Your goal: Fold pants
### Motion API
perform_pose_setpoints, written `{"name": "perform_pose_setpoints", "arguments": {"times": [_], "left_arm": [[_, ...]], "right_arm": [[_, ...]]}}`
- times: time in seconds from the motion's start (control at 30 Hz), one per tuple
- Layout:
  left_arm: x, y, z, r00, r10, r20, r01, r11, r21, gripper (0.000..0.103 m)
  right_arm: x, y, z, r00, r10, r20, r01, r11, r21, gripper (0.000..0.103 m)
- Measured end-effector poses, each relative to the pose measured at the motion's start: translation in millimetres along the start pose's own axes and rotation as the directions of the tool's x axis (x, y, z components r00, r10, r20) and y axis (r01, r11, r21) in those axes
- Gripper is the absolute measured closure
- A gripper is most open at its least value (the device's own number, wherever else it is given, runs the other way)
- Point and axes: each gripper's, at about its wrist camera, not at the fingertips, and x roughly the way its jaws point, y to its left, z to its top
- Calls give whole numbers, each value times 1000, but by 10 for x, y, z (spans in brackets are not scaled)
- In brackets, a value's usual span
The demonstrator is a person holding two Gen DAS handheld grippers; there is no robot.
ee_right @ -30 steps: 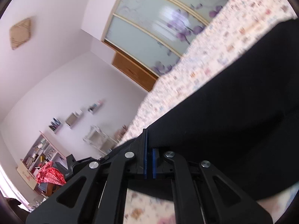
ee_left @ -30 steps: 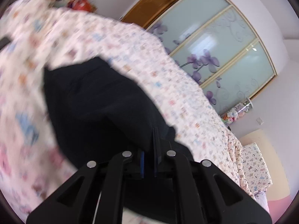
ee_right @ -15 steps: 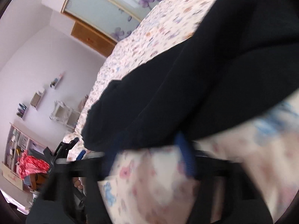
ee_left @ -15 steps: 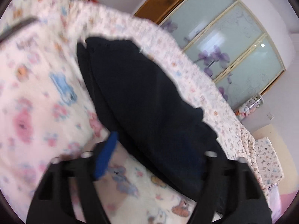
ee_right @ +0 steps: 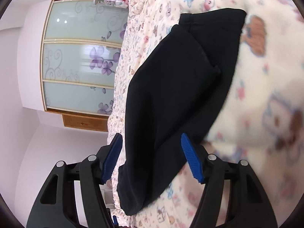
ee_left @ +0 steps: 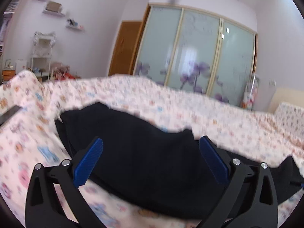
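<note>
The black pants point(ee_left: 144, 152) lie folded in layers on a bed with a pink animal-print cover point(ee_left: 190, 104). My left gripper point(ee_left: 151, 159) is open, its blue pads either side of the pants and apart from them. In the right wrist view the pants point(ee_right: 176, 87) run away from me, with a hem at the far end. My right gripper point(ee_right: 152, 157) is open too, with the near end of the pants between its spread fingers and not clamped.
A wardrobe with frosted floral sliding doors point(ee_left: 193, 51) stands beyond the bed, with a wooden door point(ee_left: 125, 47) to its left. Wall shelves and a white rack point(ee_left: 42, 51) are at far left. A dark flat object point(ee_left: 9, 114) lies on the bed at left. A pillow point(ee_left: 288, 117) is at right.
A second ago both grippers were shut on the pants and held them up. Both have since opened, the pants now lie on the bed, and both grippers have drawn back.
</note>
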Motion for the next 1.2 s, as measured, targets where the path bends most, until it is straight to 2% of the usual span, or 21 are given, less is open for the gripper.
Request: {"name": "perform_pose_setpoints", "arguments": {"times": [0.13,0.17,0.33,0.37,0.47,0.5,0.53,0.6,0.7,0.8,0.83,0.93,1.0,1.07,1.2], "left_arm": [[86,15,-97,998,29,-52,-29,1000,4,2],[89,36,-106,998,19,-53,-19,1000,-5,2],[129,177,-162,998,-8,-67,4,998,-62,2],[154,210,-165,997,-11,-79,4,997,-78,2],[192,267,-179,994,-13,-104,1,994,-113,2],[200,287,-186,994,-13,-110,-1,992,-125,2],[195,290,-192,994,-12,-112,-3,991,-132,2],[208,326,-205,993,-14,-117,-4,989,-147,2],[223,322,-214,992,-12,-127,-7,989,-149,2],[232,315,-219,991,-12,-132,-7,989,-146,2],[236,315,-223,991,-13,-133,-7,989,-146,2],[243,307,-217,990,-14,-140,-6,989,-147,2],[238,312,-218,990,-15,-141,-7,988,-152,2],[233,323,-221,990,-15,-141,-7,987,-158,2],[230,325,-225,989,-19,-143,-4,987,-161,2]], "right_arm": [[81,11,-59,996,-86,9,86,996,-28,40],[114,16,-69,991,-130,20,130,991,-35,41],[121,-23,56,973,-216,77,219,975,-39,45],[82,-47,92,969,-231,92,235,971,-40,54],[133,-49,150,940,-320,116,329,941,-74,96],[122,-25,180,941,-319,115,330,939,-94,98],[87,13,193,943,-310,122,323,940,-110,98],[-73,170,214,939,-286,189,319,932,-172,99],[-439,471,265,918,-235,320,325,908,-265,99],[-657,446,343,898,-235,372,342,905,-254,100],[-680,327,381,890,-284,356,377,899,-225,100],[-575,-113,444,873,-426,240,461,880,-115,100],[-569,-330,443,880,-431,198,448,893,-46,100],[-619,-404,427,891,-414,188,427,904,-35,100],[-671,-263,375,867,-470,167,490,863,-119,94]]}}
